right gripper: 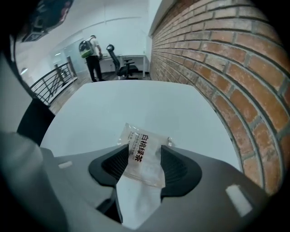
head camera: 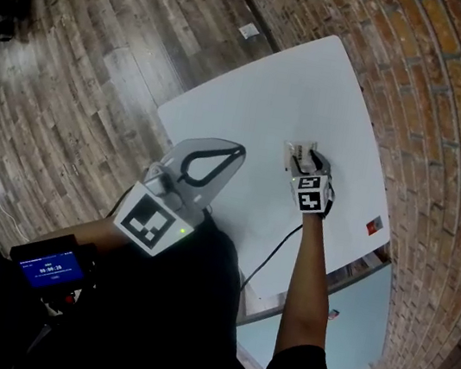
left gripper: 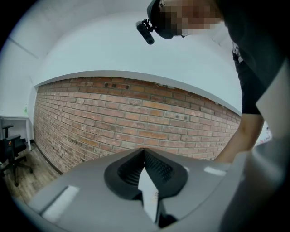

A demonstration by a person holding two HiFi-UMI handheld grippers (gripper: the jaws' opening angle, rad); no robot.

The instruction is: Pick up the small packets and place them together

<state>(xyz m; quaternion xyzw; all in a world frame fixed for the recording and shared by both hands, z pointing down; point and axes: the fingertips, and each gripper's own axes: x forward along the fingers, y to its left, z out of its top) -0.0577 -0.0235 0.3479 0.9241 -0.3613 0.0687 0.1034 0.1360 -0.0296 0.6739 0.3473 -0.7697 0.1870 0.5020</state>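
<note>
Basically the packet [right gripper: 142,157] sat part-hidden at lower centre between the spread, unclamped jaws of the right gripper [right gripper: 145,147], left gripper [left gripper: 145,151] closed on nothing, white table [right gripper: 136,102] beneath, brick wall [right gripper: 217,68] at right.

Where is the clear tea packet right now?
In the right gripper view, the tea packet lies on the white table between the right gripper's open jaws.
</note>
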